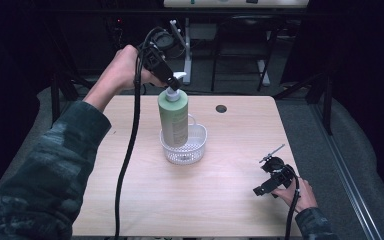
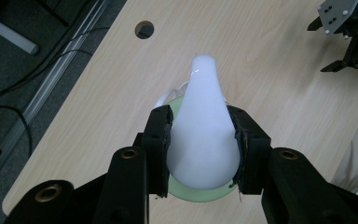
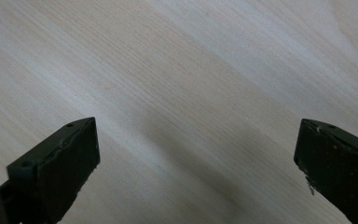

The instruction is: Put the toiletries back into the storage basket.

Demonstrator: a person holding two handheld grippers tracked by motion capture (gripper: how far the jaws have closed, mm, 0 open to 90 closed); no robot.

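While your left tool [image 2: 203, 154] clamps the bottle's [image 1: 174, 120] slick pump head [image 2: 205, 135], expect top-heavy sway; right tool [image 3: 198, 158] gapes empty.

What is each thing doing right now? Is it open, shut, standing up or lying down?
Bottle: upright, its base in the basket, held at its white pump top.
Basket: upright on the table, holding the bottle.
Left hand-held gripper: shut on the pump top, from above.
Right hand-held gripper: open, holding nothing, over bare table.
Table: flat, with a round hole near its far edge.
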